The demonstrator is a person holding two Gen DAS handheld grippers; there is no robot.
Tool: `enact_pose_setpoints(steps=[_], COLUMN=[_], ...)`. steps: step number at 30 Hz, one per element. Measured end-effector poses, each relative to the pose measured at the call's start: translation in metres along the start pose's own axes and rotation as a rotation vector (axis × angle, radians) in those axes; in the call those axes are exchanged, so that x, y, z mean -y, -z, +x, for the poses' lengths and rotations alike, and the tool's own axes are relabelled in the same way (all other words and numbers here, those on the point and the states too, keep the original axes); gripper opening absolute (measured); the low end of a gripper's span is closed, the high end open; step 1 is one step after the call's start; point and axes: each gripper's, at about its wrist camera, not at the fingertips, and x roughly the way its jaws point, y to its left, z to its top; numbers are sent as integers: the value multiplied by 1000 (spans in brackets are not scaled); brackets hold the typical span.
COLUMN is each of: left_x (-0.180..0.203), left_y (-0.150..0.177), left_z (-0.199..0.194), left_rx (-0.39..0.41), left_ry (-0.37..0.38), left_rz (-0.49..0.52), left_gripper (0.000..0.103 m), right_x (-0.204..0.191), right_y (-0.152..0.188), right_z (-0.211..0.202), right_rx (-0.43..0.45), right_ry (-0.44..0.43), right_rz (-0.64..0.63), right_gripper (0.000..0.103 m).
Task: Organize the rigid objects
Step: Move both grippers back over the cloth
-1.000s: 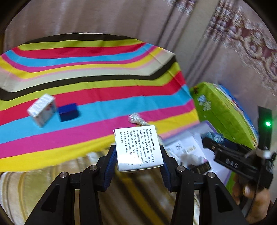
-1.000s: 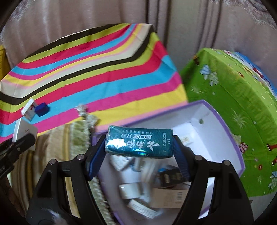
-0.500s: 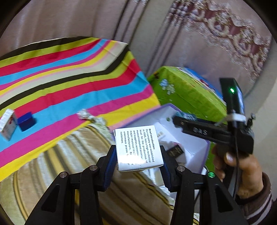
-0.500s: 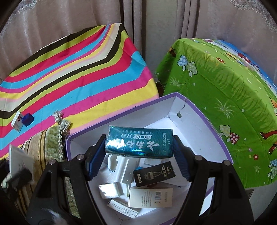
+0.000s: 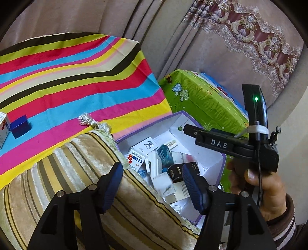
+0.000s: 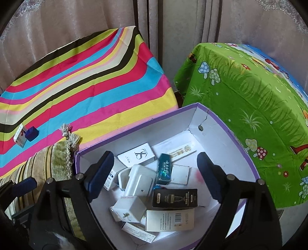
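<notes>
Both packets have just dropped: the left gripper point(image 5: 152, 181) and right gripper point(image 6: 155, 171) hang over the purple-rimmed box point(image 6: 227, 123), jaws opening and empty, teal packet point(image 6: 164, 167) now inside; two small boxes point(image 6: 26, 133) remain on the striped desk point(image 6: 86, 86).

Both views are evenly and softly lit, with strong saturated colour on the rainbow-striped cloth point(image 6: 86, 84). The white inside of the purple-edged cardboard box point(image 6: 227, 142) is bright, close to washed out on its right wall. Shadows are faint. Fisheye bending curves straight edges and leaves black corners. The teal foil packet point(image 6: 164, 169) looks smeared, perhaps by motion. The beige pleated curtain point(image 5: 107, 17) is slightly soft.
</notes>
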Motion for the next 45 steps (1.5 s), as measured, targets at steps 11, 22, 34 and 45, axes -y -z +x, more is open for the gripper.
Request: enact_pose_setpoints(steps=[11, 22, 34, 45], left_x=[-41, -116, -230, -300], left_y=[-12, -16, -30, -36], left_z=[-19, -39, -28, -46], left_rx=[60, 70, -118, -102], left_ry=[-94, -246, -267, -452], left_rz=[-110, -325, -510, -596], left_gripper=[65, 65, 65, 62], right_x=[-23, -52, -120, -194], right_y=[0, 4, -8, -25], right_z=[-5, -1, 7, 22], right_rx=[21, -10, -20, -44], right_ry=[-37, -122, -227, -322], right_rz=[-81, -108, -196, -295], right_gripper=[90, 90, 90, 90])
